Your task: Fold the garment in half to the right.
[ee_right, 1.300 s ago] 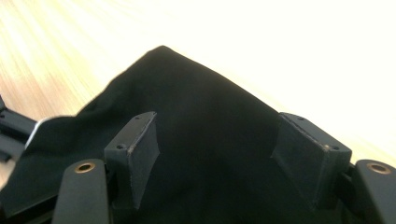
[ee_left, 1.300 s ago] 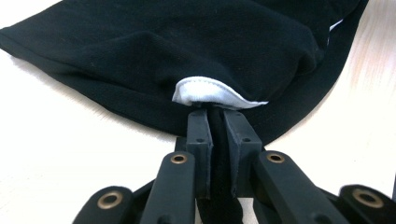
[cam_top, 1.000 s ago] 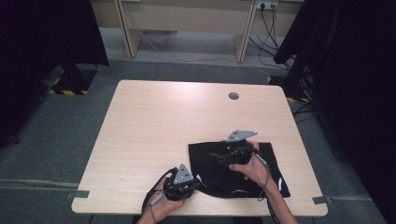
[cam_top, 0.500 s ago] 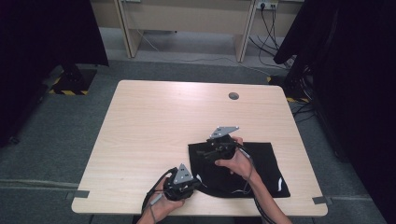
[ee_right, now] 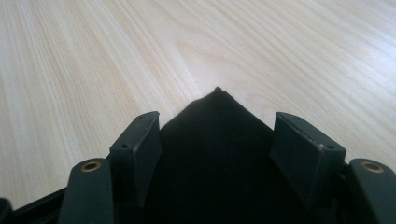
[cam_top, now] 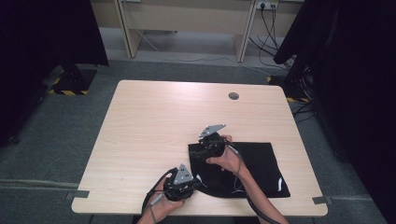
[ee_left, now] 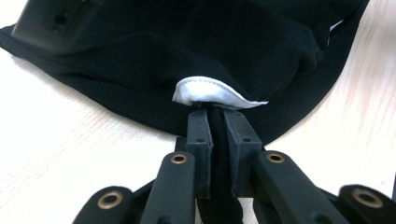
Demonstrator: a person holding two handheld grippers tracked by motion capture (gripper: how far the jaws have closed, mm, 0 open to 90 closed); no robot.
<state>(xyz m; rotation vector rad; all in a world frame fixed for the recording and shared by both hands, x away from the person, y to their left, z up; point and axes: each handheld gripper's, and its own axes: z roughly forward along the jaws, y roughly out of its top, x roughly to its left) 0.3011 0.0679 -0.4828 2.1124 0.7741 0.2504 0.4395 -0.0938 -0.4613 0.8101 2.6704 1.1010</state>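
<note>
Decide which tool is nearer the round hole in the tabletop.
Right. The right tool sits at the black cloth's far corner, closer to the hole; the left tool grips the cloth's near edge.

1. The right gripper (ee_right: 217, 144) rises from the bottom edge, its two black jaws standing wide apart.
2. A pointed corner of the black cloth (ee_right: 215, 158) lies between the jaws; neither pad presses on it.
3. The cloth's tip points away from the camera, ending just past the jaw tips.
4. The cloth rests flat on the light wooden table (ee_right: 140, 56), whose grain runs diagonally.
</note>
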